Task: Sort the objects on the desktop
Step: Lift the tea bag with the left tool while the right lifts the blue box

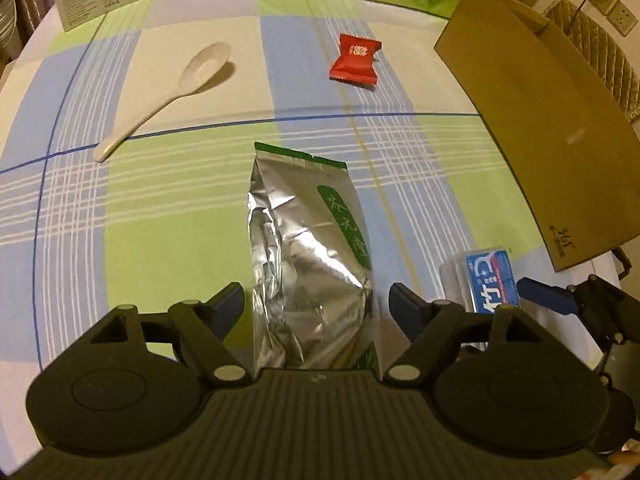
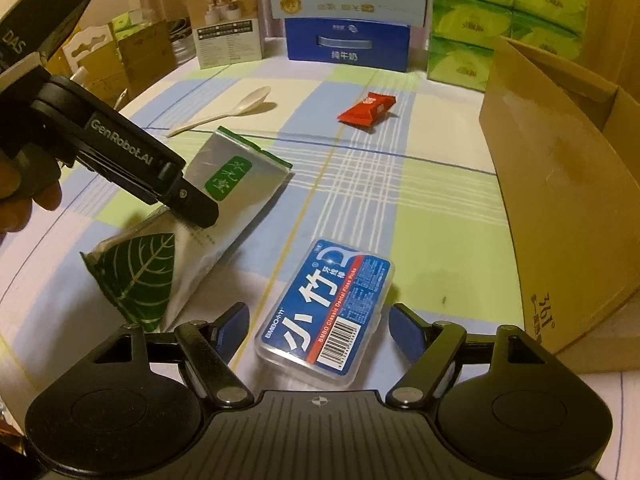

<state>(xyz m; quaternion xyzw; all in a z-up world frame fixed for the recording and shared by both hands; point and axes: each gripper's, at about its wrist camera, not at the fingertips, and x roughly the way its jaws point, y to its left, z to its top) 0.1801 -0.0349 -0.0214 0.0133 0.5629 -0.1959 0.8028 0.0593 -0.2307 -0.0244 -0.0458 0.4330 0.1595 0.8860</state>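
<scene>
A silver foil tea bag (image 1: 308, 248) with a green label lies on the checked tablecloth, its lower end between the fingers of my left gripper (image 1: 316, 304). The jaws stand open, with small gaps on both sides of the bag. From the right wrist view the same bag (image 2: 240, 184) shows with a left finger (image 2: 196, 204) over it. A clear blue-labelled floss pick box (image 2: 326, 308) lies flat between the open jaws of my right gripper (image 2: 320, 320), and the pads are not pressing on it. Farther back lie a white spoon (image 1: 176, 88) and a red candy wrapper (image 1: 355, 62).
An open cardboard box (image 2: 560, 200) stands at the right. Along the table's far edge are a white carton (image 2: 228, 28), a blue milk case (image 2: 348, 40) and green tissue packs (image 2: 500, 12). A hand (image 2: 24, 200) holds the left gripper.
</scene>
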